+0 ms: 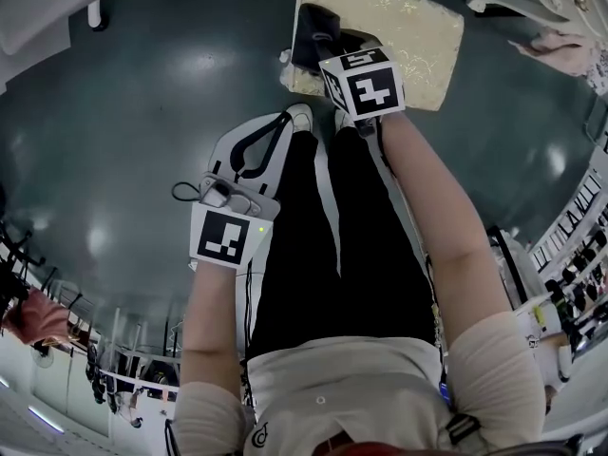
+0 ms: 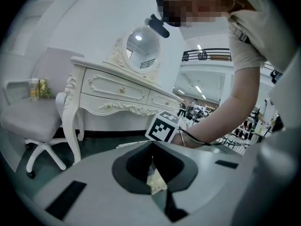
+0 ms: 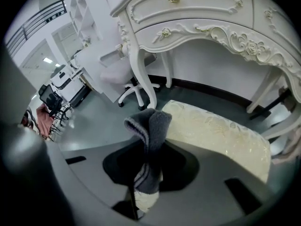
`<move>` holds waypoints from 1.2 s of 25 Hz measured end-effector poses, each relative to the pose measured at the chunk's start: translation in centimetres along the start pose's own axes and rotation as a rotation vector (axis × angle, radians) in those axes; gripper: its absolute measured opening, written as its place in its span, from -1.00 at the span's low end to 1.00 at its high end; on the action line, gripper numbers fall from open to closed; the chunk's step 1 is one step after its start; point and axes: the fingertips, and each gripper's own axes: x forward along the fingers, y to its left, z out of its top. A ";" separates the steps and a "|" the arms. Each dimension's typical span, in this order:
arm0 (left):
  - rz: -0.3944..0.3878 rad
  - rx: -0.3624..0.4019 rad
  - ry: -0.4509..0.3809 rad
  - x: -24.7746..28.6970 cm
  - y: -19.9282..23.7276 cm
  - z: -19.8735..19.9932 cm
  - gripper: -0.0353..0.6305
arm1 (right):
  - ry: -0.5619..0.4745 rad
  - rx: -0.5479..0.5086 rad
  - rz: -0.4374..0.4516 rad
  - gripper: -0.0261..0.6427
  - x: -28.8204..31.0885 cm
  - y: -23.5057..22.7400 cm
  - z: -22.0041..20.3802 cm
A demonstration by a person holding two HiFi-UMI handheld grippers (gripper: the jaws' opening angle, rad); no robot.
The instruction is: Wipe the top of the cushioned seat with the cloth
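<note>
The cushioned seat [image 1: 418, 27] is cream with a leafy pattern and stands on the floor in front of my feet; it also fills the right gripper view [image 3: 221, 135]. My right gripper [image 1: 321, 53] hangs over the seat's left end, shut on a dark grey cloth [image 1: 312, 27]. In its own view the right gripper [image 3: 148, 173] pinches the cloth [image 3: 151, 131], which stands folded above the jaws, above the seat's near left corner. My left gripper [image 1: 275, 126] is held lower, beside my left leg and away from the seat. In its own view the left gripper [image 2: 153, 161] is shut on nothing.
A white carved dressing table [image 3: 211, 13] stands right behind the seat, its legs [image 3: 143, 79] close to the seat's corners. An oval mirror [image 2: 141, 46] sits on it. A white office chair [image 2: 33, 121] is to its left. Pink fabric [image 1: 570, 50] lies at the upper right.
</note>
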 end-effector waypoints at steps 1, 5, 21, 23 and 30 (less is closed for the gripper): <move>-0.006 0.000 0.002 0.2 -0.2 0.0 -0.85 | 0.001 0.007 -0.001 -0.68 -0.1 -0.4 -0.2; -0.024 0.011 0.009 1.2 -1.1 0.2 -0.85 | 0.004 0.020 -0.002 -0.68 -0.5 -1.6 -1.0; -0.057 0.038 0.052 8.2 -7.8 -1.0 -0.85 | -0.014 0.037 0.040 -0.67 -3.6 -9.6 -5.1; -0.054 0.035 0.056 9.0 -8.4 -1.2 -0.85 | -0.015 0.044 0.044 -0.66 -4.1 -10.7 -5.8; -0.060 0.045 0.048 11.8 -11.1 -0.8 -0.85 | -0.019 0.066 0.035 -0.66 -5.9 -14.6 -7.7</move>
